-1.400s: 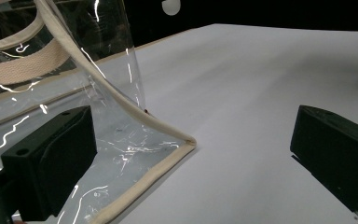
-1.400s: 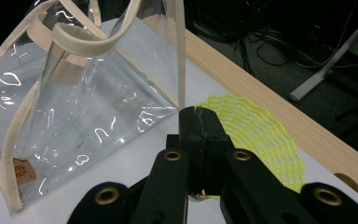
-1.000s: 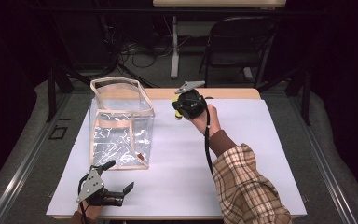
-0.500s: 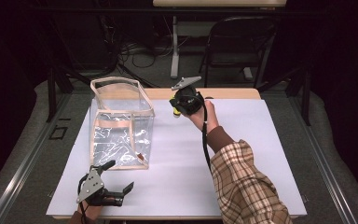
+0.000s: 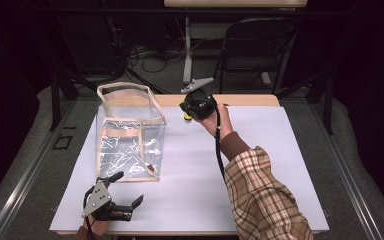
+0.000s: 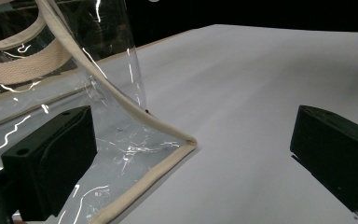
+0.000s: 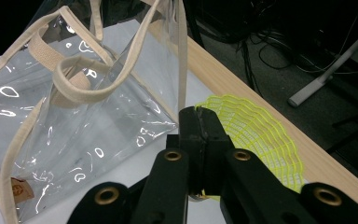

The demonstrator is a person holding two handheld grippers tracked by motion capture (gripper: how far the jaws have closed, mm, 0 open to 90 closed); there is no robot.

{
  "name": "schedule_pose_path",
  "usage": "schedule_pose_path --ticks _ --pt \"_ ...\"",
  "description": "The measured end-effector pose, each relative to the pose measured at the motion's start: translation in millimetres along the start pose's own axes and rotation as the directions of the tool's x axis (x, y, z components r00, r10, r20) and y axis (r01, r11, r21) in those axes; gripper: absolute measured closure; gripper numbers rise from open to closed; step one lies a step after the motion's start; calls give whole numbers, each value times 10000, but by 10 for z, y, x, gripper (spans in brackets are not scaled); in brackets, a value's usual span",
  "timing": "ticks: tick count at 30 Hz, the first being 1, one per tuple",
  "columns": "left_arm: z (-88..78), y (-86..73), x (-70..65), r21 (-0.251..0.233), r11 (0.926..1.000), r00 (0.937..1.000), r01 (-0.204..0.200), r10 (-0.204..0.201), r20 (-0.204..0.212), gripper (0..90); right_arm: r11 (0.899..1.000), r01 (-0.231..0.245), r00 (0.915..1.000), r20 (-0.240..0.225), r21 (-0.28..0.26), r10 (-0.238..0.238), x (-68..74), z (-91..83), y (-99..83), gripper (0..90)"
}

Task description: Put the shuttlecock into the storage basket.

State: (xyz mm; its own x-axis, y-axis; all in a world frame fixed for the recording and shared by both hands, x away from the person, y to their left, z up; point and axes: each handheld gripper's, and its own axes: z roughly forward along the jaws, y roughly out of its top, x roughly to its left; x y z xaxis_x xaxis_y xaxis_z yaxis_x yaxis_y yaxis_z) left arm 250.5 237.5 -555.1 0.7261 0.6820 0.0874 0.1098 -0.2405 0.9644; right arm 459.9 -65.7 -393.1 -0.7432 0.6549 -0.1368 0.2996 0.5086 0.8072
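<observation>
- The left gripper (image 5: 122,205) rests low at the table's (image 5: 280,150) near left edge, jaws spread wide, with the bag's bottom corner between them, unpinched.
- The clear plastic tote bag (image 5: 130,132) with beige trim stands upright left of centre.
- The right gripper (image 5: 187,111), near the far edge just right of the bag, is clenched on a yellow mesh piece (image 7: 256,133).

Clear tote bag (image 5: 129,131) blocks the table's left half; its near corner sits just beside my left claw (image 5: 126,202). Its handle (image 7: 70,70) droops into the open top. White table (image 5: 280,150) right of it is free.
</observation>
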Motion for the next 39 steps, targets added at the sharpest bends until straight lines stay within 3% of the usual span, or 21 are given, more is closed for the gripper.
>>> schedule_pose_path --ticks 39 --pt "-1 2 -1 -17 10000 10000 23 -23 6 3 9980 531 9986 -36 -332 -532 93 -77 397 900"
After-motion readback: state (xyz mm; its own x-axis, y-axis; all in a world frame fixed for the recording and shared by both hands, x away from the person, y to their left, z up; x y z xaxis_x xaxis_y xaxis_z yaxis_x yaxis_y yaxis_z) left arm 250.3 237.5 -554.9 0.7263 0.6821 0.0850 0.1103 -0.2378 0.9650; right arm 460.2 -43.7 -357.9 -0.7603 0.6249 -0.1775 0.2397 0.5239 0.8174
